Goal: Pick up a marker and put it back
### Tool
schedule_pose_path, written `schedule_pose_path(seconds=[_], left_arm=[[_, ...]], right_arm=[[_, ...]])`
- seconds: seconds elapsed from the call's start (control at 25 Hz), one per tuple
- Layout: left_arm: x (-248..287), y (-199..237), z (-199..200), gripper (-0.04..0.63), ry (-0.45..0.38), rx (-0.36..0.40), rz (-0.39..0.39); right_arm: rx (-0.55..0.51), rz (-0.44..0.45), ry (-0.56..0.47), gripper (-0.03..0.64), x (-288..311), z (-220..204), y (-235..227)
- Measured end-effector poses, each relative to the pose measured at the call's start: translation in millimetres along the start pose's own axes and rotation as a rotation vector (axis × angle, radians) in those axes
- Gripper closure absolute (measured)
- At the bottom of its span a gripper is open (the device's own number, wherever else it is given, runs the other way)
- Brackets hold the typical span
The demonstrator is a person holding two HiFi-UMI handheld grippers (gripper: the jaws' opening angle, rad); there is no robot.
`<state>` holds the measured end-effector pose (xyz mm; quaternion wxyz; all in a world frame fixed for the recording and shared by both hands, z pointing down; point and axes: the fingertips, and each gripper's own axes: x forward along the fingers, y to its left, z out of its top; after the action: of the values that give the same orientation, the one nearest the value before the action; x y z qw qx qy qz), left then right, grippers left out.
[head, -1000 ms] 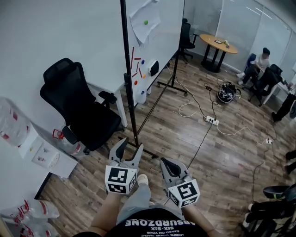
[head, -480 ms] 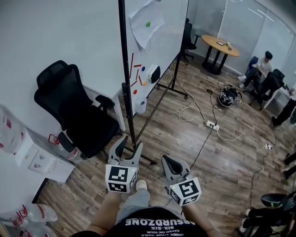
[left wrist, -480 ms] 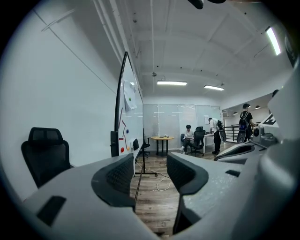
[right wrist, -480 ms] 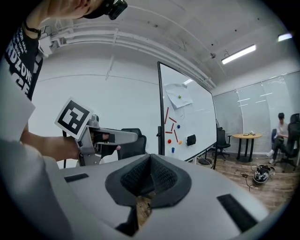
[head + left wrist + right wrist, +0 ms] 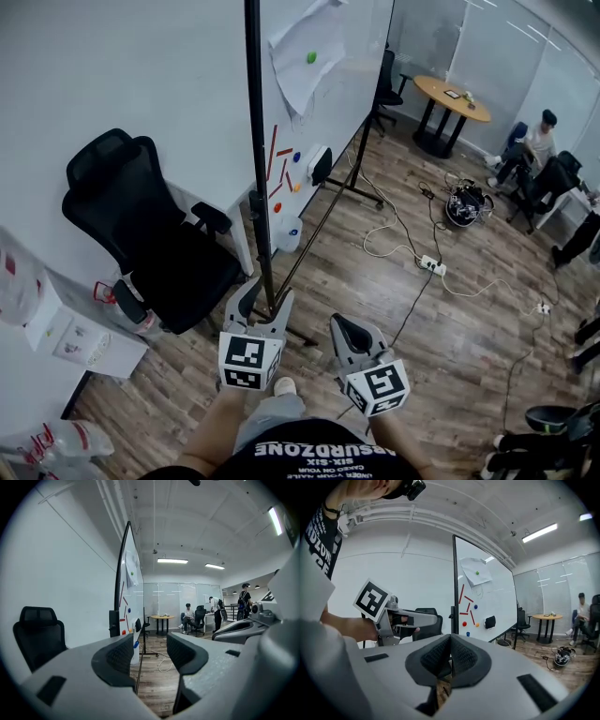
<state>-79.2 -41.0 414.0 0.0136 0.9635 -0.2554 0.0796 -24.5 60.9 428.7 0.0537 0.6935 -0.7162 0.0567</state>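
Note:
Several red markers cling to the whiteboard, which stands on a black frame ahead of me; in the right gripper view the red markers show beside coloured magnets and a black eraser. My left gripper is open and empty, held low in front of the board's post, well short of the markers. In its own view the left gripper frames the whiteboard edge-on. To its right, my right gripper is shut with nothing in it; the right gripper shows its pads pressed together.
A black office chair stands left of the board post. Cables and a power strip lie on the wood floor to the right. A round table and seated people are far back. White boxes sit at the left.
The view has crept forward and a little right toward the whiteboard. Both grippers keep their pose, left open and right shut, sitting slightly lower in the frame.

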Motion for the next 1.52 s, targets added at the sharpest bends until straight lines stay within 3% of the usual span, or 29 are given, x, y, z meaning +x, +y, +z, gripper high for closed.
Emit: schedule_pose_path(seconds=[0.88, 1.52], left_arm=[[108, 36, -22, 0.390, 0.075, -0.006, -0.026], [176, 38, -37, 0.390, 0.187, 0.015, 0.065]], right_arm=[[-0.001, -0.027, 0.039, 0.620, 74, -1, -57], [0.018, 0.150, 0.074, 0.620, 130, 2, -108]])
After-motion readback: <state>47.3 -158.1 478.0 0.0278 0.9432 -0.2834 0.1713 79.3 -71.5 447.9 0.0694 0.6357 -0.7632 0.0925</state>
